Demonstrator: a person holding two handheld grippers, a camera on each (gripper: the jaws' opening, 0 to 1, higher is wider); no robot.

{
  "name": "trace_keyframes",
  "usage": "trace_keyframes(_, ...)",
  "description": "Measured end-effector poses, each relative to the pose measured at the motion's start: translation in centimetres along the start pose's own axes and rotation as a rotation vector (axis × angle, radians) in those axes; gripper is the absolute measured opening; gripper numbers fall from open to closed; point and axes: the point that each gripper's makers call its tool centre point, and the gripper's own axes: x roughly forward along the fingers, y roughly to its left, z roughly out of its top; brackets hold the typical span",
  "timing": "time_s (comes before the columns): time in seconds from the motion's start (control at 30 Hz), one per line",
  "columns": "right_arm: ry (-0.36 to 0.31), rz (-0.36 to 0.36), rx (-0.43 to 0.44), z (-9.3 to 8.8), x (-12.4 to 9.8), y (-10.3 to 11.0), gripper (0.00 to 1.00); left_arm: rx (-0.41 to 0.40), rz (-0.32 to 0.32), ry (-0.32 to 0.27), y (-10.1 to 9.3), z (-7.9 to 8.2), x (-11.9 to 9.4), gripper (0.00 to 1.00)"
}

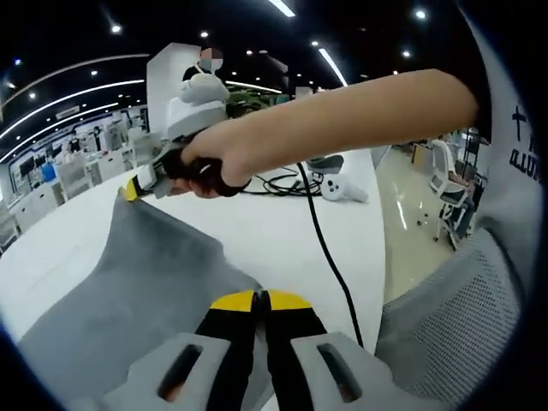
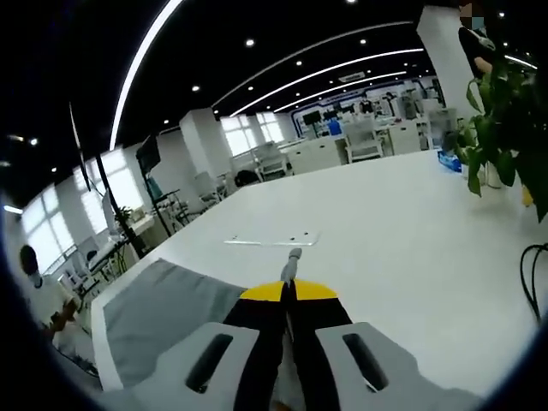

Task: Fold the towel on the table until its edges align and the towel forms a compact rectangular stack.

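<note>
The grey towel (image 1: 145, 291) is lifted and stretched over the white table (image 1: 282, 235). My left gripper (image 1: 261, 300) is at the bottom of the left gripper view, its yellow-tipped jaws shut on the towel's near edge. My right gripper (image 1: 133, 188), held in a person's hand (image 1: 214, 158), pinches the towel's far corner. In the right gripper view, my right gripper (image 2: 288, 291) is shut, with a small tuft of towel (image 2: 293, 261) poking out past the tips. The rest of the cloth (image 2: 167, 317) hangs to the left below it.
A black cable (image 1: 321, 231) runs across the table past a white controller (image 1: 342, 188). A clear flat strip (image 2: 270, 241) lies on the table (image 2: 411, 231), and a green plant (image 2: 505, 111) stands at its right. A person (image 2: 38, 295) sits beyond the table's left edge.
</note>
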Motion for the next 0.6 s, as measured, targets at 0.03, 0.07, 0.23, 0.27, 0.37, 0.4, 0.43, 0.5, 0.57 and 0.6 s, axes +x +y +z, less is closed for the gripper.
trace_keyframes(0.03,-0.003,0.004,0.0,0.2,-0.1,0.3,0.0,-0.006,0.015,-0.005,0.3,0.1,-0.6,0.03)
trace_keyframes(0.07,-0.006,0.006,-0.001,0.4,-0.2,0.6,0.0,-0.009,0.019,-0.007,0.4,0.2,-0.7,0.03)
trace_keyframes(0.23,-0.024,0.028,-0.015,1.8,-0.2,2.6,0.0,-0.014,0.05,-0.015,1.1,0.5,-2.6,0.03)
trace_keyframes(0.27,-0.029,0.032,-0.021,2.2,-0.2,3.1,0.0,-0.014,0.057,-0.019,1.3,0.6,-3.1,0.03)
trace_keyframes(0.37,-0.049,0.035,-0.013,3.5,0.1,4.1,0.0,-0.024,0.067,-0.036,1.8,1.0,-4.2,0.03)
trace_keyframes(0.4,-0.054,0.034,-0.012,3.7,0.1,4.3,0.0,-0.029,0.07,-0.039,1.9,1.1,-4.6,0.03)
trace_keyframes(0.43,-0.059,0.033,-0.013,4.0,0.1,4.6,0.0,-0.029,0.073,-0.044,1.9,1.2,-5.0,0.03)
trace_keyframes(0.5,-0.07,0.029,-0.011,4.5,0.1,5.3,0.0,-0.03,0.083,-0.056,2.1,1.3,-5.8,0.03)
trace_keyframes(0.57,-0.078,0.033,-0.005,4.9,0.1,6.0,0.0,-0.045,0.091,-0.071,2.4,1.4,-6.7,0.03)
trace_keyframes(0.6,-0.079,0.032,-0.006,5.1,0.2,6.5,0.0,-0.053,0.1,-0.096,2.6,1.7,-7.3,0.03)
